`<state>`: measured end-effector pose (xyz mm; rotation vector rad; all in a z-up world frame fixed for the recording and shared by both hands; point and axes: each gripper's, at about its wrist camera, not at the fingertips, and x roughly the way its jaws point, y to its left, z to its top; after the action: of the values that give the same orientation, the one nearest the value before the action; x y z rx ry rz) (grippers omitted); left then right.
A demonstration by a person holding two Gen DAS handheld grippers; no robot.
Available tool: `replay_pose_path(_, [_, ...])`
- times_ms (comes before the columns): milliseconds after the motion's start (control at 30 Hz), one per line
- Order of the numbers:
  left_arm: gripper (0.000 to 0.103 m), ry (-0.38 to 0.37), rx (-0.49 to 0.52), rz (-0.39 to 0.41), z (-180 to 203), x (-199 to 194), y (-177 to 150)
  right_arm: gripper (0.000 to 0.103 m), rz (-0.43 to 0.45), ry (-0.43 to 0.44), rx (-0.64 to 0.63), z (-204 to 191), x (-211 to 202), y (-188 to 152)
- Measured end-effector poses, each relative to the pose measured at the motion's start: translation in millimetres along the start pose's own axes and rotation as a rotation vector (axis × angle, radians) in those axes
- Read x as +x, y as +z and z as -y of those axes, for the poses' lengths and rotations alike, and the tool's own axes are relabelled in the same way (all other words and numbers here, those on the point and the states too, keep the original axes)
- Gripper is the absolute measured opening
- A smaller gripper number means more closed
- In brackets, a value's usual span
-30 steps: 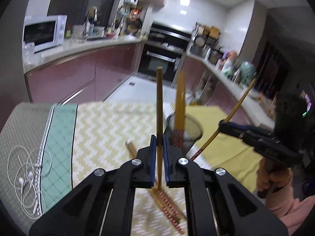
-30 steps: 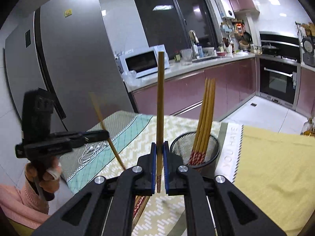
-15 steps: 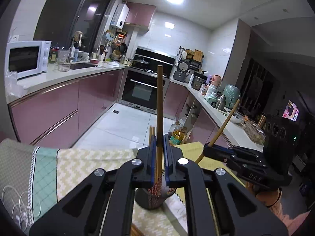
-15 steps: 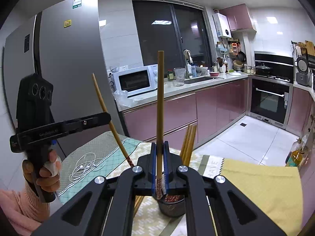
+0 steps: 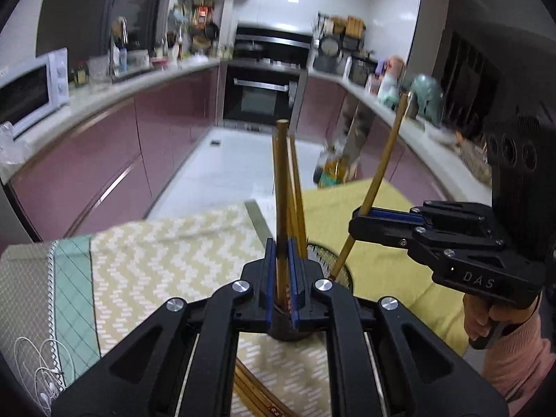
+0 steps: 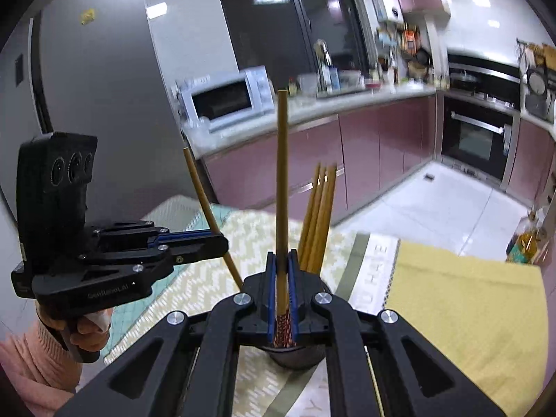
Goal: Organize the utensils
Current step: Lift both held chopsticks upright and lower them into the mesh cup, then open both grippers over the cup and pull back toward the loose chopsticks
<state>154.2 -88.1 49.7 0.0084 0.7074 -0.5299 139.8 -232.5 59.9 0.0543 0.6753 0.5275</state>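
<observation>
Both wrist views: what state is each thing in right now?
left hand-held gripper: shut on a chopstick.
left chopstick: upright, over the holder.
right hand-held gripper: shut on a chopstick.
right chopstick: upright, over the holder.
mesh holder: standing, several chopsticks inside.
loose chopsticks: lying on the mat.

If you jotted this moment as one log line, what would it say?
left gripper: shut on chopstick | right gripper: shut on chopstick | both above mesh holder
</observation>
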Motion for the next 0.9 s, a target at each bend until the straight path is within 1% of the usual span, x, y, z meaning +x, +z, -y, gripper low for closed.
replay_pose_path(33, [0.008,-0.004,0.005,-0.022,-1.2,7.7,-1.5,0.006,-0.014,-0.002,0.005,0.1,4.7,-1.1])
replay_pose_path(167, [0.008,0.021,0.007,-0.053,-7.7,27.4,-2.6,0.007,-0.068,-0.017,0.036,4.6,26.1,-2.5])
replay_pose_path(267, [0.008,0.034,0.011,-0.069,-8.1,40.2,-0.2,0.008,-0.075,-0.03,0.058,8.1,31.0,-5.5])
replay_pose_path(400, [0.009,0.032,-0.002,-0.084,-9.3,52.4,0.7,0.009,-0.075,-0.035,0.071,9.4,32.9,-5.9])
replay_pose_path(433, [0.01,0.037,-0.008,-0.083,-9.1,53.6,-0.2,0.009,-0.072,-0.04,0.072,9.4,33.2,-5.8])
replay_pose_path(467, [0.014,0.04,-0.014,-0.082,-9.4,54.2,-1.2,0.009,-0.068,-0.043,0.073,10.3,32.6,-6.0])
replay_pose_path(500, [0.021,0.043,-0.019,-0.08,-10.1,53.9,-1.8,0.011,-0.064,-0.045,0.075,10.5,32.4,-6.5])
replay_pose_path(533, [0.024,0.046,-0.027,-0.071,-11.8,52.5,-3.3,0.014,-0.06,-0.047,0.079,11.0,32.1,-7.3])
replay_pose_path(567, [0.025,0.049,-0.032,-0.065,-12.9,50.6,-5.1,0.015,-0.057,-0.049,0.081,10.9,31.2,-8.5])
replay_pose_path(600, [0.028,0.052,-0.039,-0.058,-14.0,48.5,-6.8,0.015,-0.05,-0.049,0.081,10.5,30.1,-9.5])
replay_pose_path(633, [0.033,0.058,-0.045,-0.043,-15.9,44.5,-8.9,0.015,-0.045,-0.047,0.081,10.4,28.9,-10.6])
replay_pose_path(700, [0.039,0.078,-0.053,-0.004,-19.7,33.1,-14.4,0.016,-0.033,-0.044,0.081,9.0,25.0,-13.4])
replay_pose_path(767, [0.047,0.085,-0.061,0.027,-22.1,22.0,-20.1,0.022,-0.015,-0.046,0.073,6.3,19.4,-16.2])
replay_pose_path(833, [0.061,0.11,-0.071,0.066,-26.0,7.5,-27.7,0.025,0.005,-0.045,0.063,2.4,11.2,-20.5])
replay_pose_path(900, [0.067,0.143,-0.075,0.102,-30.4,-7.1,-36.0,0.028,0.032,-0.031,0.044,-5.2,0.1,-24.8])
